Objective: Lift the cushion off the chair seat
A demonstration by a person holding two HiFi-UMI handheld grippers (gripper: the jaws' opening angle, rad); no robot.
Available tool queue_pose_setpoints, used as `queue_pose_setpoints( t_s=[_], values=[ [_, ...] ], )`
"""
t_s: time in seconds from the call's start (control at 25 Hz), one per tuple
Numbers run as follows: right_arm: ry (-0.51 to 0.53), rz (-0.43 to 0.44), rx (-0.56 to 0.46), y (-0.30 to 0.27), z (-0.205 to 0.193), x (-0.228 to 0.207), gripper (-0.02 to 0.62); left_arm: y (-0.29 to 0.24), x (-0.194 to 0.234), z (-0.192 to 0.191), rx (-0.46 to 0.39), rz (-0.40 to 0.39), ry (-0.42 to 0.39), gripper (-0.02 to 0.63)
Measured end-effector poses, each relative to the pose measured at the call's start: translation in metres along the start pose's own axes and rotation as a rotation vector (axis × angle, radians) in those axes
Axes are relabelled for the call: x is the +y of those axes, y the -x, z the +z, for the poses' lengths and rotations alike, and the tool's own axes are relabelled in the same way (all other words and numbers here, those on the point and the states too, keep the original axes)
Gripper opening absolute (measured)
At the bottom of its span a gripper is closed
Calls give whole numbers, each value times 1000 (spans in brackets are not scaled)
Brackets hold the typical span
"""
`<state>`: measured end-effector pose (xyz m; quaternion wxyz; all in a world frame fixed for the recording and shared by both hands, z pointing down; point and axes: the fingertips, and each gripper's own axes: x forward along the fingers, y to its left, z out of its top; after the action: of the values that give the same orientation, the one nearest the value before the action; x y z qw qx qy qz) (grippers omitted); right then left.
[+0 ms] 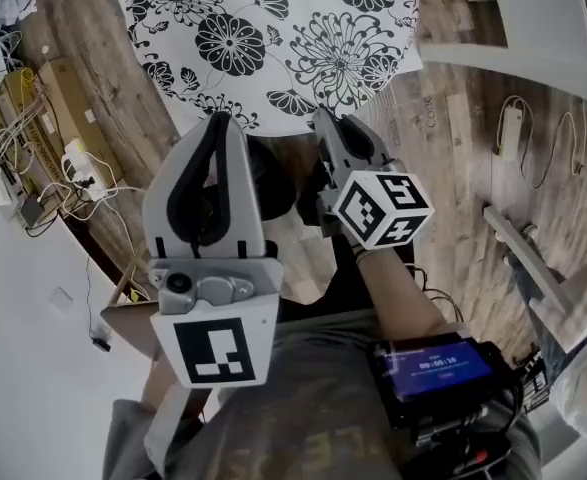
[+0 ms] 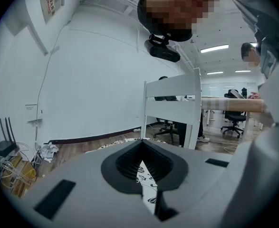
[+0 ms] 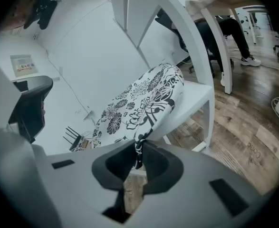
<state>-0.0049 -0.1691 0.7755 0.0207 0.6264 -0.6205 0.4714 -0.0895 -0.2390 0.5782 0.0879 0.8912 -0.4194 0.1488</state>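
Jaws of the right gripper (image 3: 138, 147) pinch the edge of the white black-flowered fabric cushion (image 3: 144, 99). The left gripper (image 2: 141, 144) is closed and empty.

In my head view the cushion (image 1: 273, 28) runs off the top edge. The left tongs (image 1: 218, 120) and right tongs (image 1: 323, 118) cover its near rim. The seat of the chair (image 1: 533, 8) is hidden from me, its back cropped at the corner. The digits on the wrist screen (image 1: 435, 366) are too small to read.
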Motion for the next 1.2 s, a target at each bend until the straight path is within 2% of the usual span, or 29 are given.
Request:
queue_pose_setpoints(
  t_s=[0.4, 0.96, 1.2],
  values=[
    [119, 92, -82, 36, 54, 57, 28, 36, -6, 58, -63, 52, -13, 6],
    [297, 255, -245, 92, 164, 176, 26, 92, 30, 170, -197, 213, -59, 6],
    [346, 309, -313, 120, 220, 230, 27, 109, 41, 226, -250, 247, -67, 6]
  ],
)
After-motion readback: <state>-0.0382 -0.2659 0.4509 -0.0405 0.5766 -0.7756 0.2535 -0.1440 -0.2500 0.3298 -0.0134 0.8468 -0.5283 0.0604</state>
